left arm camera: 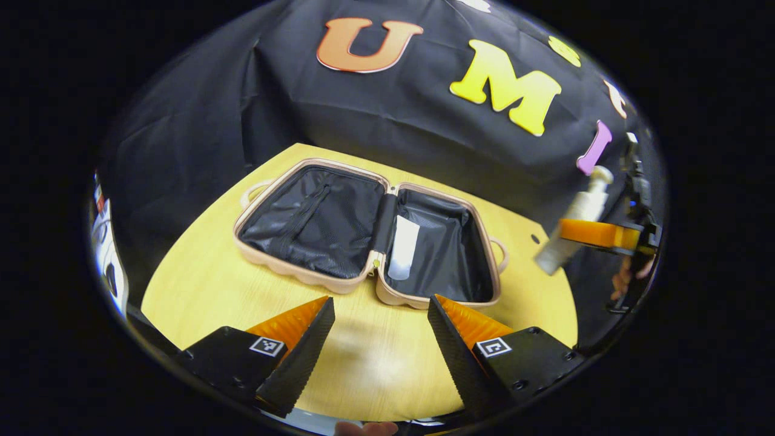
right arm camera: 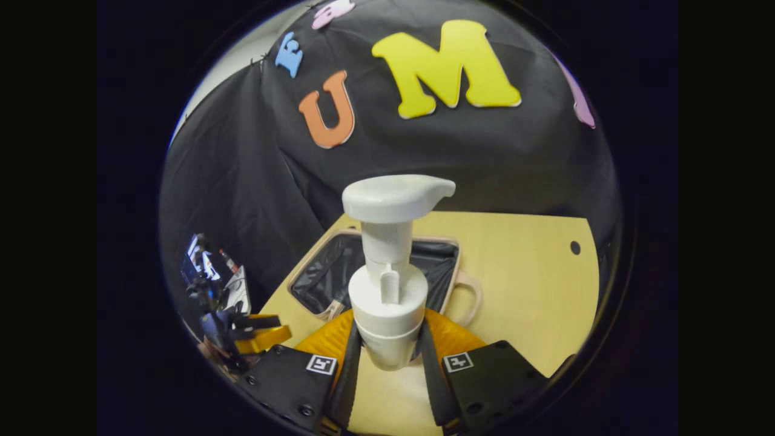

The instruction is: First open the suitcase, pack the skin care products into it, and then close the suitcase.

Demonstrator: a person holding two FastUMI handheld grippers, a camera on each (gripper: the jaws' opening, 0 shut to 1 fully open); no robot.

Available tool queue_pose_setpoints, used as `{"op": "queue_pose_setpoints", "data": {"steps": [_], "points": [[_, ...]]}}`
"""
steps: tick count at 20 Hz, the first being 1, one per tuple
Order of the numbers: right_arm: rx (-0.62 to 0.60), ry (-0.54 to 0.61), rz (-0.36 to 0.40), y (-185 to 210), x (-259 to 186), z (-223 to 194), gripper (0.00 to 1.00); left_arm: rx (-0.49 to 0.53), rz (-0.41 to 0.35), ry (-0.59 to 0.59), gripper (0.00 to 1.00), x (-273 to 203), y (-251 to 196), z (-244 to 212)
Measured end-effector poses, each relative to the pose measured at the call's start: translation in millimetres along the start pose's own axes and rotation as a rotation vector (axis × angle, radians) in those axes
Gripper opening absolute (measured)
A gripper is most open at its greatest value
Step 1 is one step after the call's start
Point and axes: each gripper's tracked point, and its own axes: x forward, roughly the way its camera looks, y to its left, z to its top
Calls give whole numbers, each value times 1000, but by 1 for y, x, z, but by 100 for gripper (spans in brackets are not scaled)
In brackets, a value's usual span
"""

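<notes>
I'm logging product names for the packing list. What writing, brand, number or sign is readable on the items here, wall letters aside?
None is readable.
Pump bottle, held by the right claw: no print to be seen.
Tube in the suitcase: too small and blurred to show any print.
Square markers on the left claw and the right claw: patterns, not words.

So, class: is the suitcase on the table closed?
No, the suitcase lies open flat on the table, with a white tube inside its right half.
</notes>
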Motion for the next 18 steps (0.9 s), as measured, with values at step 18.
{"op": "queue_pose_setpoints", "data": {"steps": [18], "points": [[441, 516, -332, -62, 179, -68, 47, -152, 64, -72, 98, -60, 54, -12]]}}
